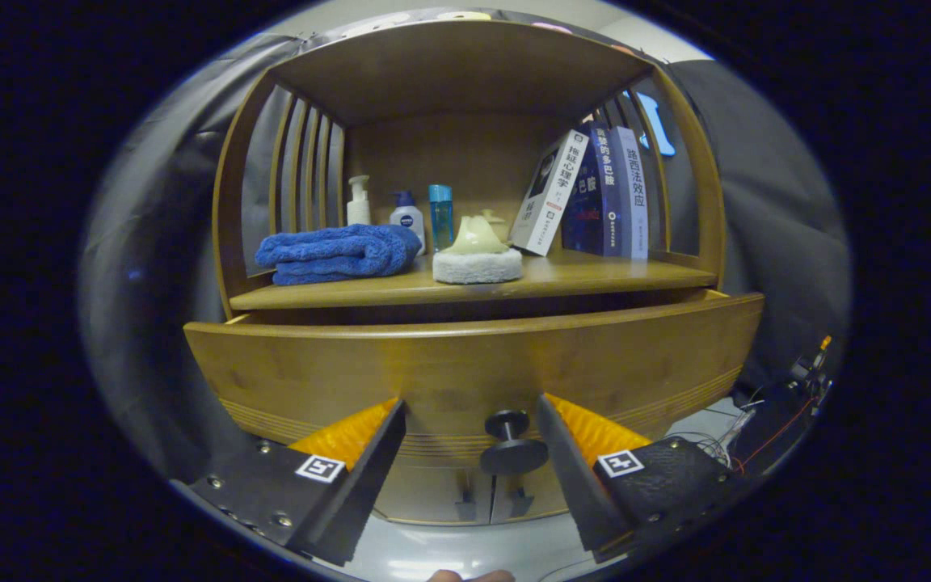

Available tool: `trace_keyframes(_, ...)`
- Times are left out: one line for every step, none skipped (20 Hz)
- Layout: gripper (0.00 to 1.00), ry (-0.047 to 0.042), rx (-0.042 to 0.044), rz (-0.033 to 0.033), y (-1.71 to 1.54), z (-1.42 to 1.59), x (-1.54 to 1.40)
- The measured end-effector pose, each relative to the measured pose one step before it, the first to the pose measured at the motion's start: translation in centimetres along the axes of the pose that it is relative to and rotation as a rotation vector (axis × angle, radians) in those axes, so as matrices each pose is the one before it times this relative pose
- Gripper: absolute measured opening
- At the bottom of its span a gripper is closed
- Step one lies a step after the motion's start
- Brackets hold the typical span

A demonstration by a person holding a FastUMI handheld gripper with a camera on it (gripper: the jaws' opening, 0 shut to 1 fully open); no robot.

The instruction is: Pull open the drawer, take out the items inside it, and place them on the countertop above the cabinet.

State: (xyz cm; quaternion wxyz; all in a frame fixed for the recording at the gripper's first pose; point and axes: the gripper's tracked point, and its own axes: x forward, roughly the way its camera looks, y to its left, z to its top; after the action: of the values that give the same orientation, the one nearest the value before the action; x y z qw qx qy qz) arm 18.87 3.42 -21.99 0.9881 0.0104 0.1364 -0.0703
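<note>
The gripper (pixel 469 408) sits nearest the lens, its two fingers spread wide with nothing pressed between them. The knob (pixel 511 440) stands in the gap, closer to the right-hand finger, and neither finger touches it. That spread reads as a release: the jaws look parted to let the knob go free.

The drawer (pixel 465 368) is at twelve o'clock from the fingertips, just beyond them. It looks partly pulled out, its front standing forward of the cabinet with a dark gap above its top edge. Its front is a broad panel of warm brown wood with fine grooves near the bottom. The inside cannot be seen from this low angle, so what it holds cannot be told.

The countertop (pixel 579 279) lies above the drawer, at twelve o'clock further on. On it, a folded towel (pixel 336 252) at eleven o'clock, a pale sponge (pixel 478 257) dead ahead, bottles (pixel 409 214) behind them, and leaning books (pixel 595 194) at one o'clock. There is bare wood in front of the books, a likely spot for setting things down.

The next move probably calls for rising above the drawer's edge to look in.
</note>
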Motion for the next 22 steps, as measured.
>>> trace_keyframes(0.98, -0.00148, 0.00288, 0.00254, 0.03, 0.055, 0.298)
trace_keyframes(0.98, 0.00018, 0.002, 0.0007, 0.047, 0.126, 0.409)
trace_keyframes(0.98, -0.00122, -0.00163, -0.00005, -0.027, 0.018, 0.302)
trace_keyframes(0.98, 0.00153, -0.00253, -0.00034, 0.027, 0.154, 0.419)
trace_keyframes(0.98, 0.00117, -0.00094, 0.00001, 0.087, 0.018, 0.346)
trace_keyframes(0.98, -0.00085, 0.0001, 0.0004, 0.009, 0.136, 0.334)
trace_keyframes(0.98, -0.00047, 0.0008, 0.00022, -0.002, 0.035, 0.358)
trace_keyframes(0.98, -0.00202, 0.00067, 0.00001, -0.002, 0.052, 0.264)
trace_keyframes(0.98, 0.00179, -0.00019, 0.00025, 0.063, 0.048, 0.211)
trace_keyframes(0.98, -0.00194, -0.00044, 0.00018, -0.003, 0.108, 0.192)
trace_keyframes(0.98, 0.00127, -0.00001, -0.00002, 0.014, 0.0, 0.283)
trace_keyframes(0.98, -0.00065, -0.00072, -0.00044, -0.006, 0.115, 0.149)
trace_keyframes(0.98, 0.00109, -0.00192, -0.00059, 0.047, -0.026, 0.216)
trace_keyframes(0.98, -0.0003, -0.00181, -0.0019, 0.057, 0.106, 0.135)
trace_keyframes(0.98, 0.0007, -0.00106, -0.00266, 0.004, 0.083, 0.165)
trace_keyframes(0.98, 0.00125, -0.00025, -0.0022, -0.011, 0.038, 0.204)
trace_keyframes(0.98, 0.00254, -0.00198, 0.00092, 0.073, -0.109, 0.134)
trace_keyframes(0.98, -0.00384, -0.00511, 0.00346, 0.044, 0.176, -0.136)
trace_keyframes(0.97, -0.00156, 0.00042, 0.00052, 0.024, 0.025, 0.243)
trace_keyframes(0.97, -0.00431, 0.00531, 0.00036, -0.042, -0.029, 0.068)
trace_keyframes(0.97, -0.00433, 0.00572, 0.00261, 0.023, 0.026, -0.067)
trace_keyframes(0.97, -0.00668, 0.01379, 0.00326, 0.057, 0.236, -0.165)
